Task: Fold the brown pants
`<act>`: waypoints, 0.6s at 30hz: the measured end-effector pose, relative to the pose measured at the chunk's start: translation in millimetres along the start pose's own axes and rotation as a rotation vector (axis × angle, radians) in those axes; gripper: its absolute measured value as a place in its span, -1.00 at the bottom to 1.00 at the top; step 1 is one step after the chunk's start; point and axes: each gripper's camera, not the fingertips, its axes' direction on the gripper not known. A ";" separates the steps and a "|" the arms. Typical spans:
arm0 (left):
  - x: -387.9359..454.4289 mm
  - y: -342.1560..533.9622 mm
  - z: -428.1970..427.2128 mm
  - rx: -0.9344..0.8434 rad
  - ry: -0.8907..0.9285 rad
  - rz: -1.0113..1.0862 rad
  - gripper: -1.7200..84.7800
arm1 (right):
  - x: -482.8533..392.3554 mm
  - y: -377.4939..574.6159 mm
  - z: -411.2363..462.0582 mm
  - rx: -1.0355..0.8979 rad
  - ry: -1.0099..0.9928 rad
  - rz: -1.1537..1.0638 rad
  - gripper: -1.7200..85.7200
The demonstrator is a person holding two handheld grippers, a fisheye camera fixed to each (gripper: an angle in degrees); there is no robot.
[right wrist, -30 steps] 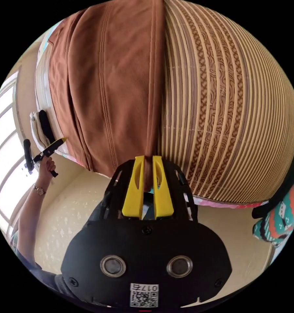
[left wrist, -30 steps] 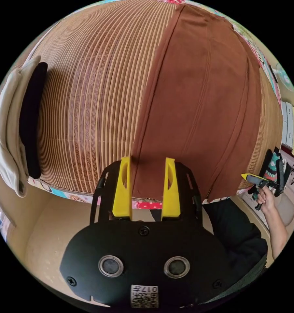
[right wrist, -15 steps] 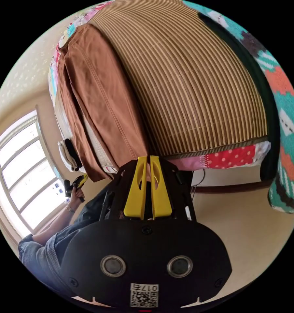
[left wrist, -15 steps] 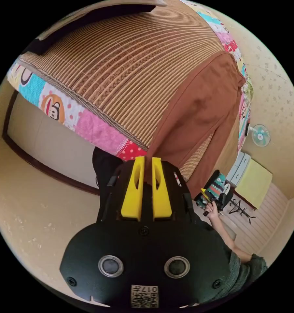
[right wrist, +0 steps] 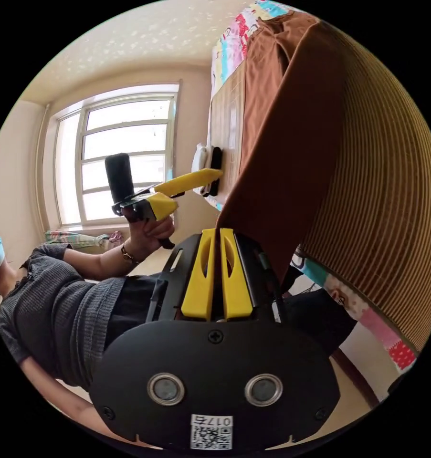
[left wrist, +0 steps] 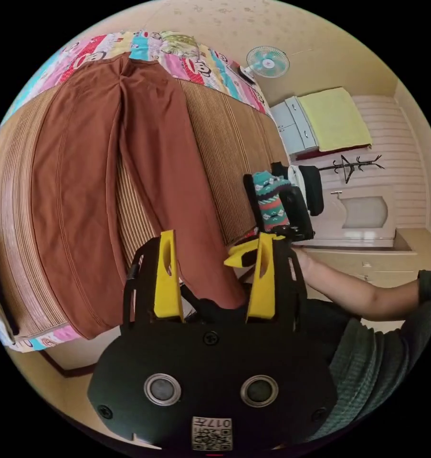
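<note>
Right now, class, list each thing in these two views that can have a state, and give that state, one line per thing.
brown pants: spread flat, legs apart, hems at the bed's near edge.
left gripper: open, holding nothing.
right gripper: shut on a pants hem, lifting it.
bamboo mat: laid flat on the bed.
fan: cannot tell whether running.

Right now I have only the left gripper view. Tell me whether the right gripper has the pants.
Observer: Yes. The right gripper is shut on a leg hem of the pants.
Operator: Report how my left gripper sits.
Observer: The left gripper is held up by the hand. Its tip points at the bed, clear of the pants.
Operator: Say what's behind it.
Observer: A bright window.
</note>
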 end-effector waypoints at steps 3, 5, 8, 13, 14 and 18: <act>2.0 -11.7 44.5 -0.175 -0.162 -0.072 -0.75 | -9.3 -11.1 4.8 -0.063 -0.054 -0.049 -0.91; -0.4 3.4 52.3 -0.129 -0.178 -0.119 -0.88 | -7.8 -15.2 5.3 -0.158 -0.031 -0.056 -0.92; -10.8 29.9 59.6 -0.094 -0.117 -0.271 -0.95 | 13.8 -12.2 13.0 -0.425 -0.047 -0.040 -0.92; 0.7 69.1 53.1 -0.020 -0.171 -0.274 -0.98 | 80.6 -13.8 -13.9 -0.751 0.167 0.141 -0.92; 3.3 71.8 52.4 -0.023 -0.192 -0.265 -0.98 | 95.4 -33.2 -40.1 -0.677 0.185 0.195 -0.91; 23.4 87.8 48.2 -0.032 -0.283 -0.209 -0.98 | 134.6 -112.7 -140.8 -0.105 0.052 0.323 -0.84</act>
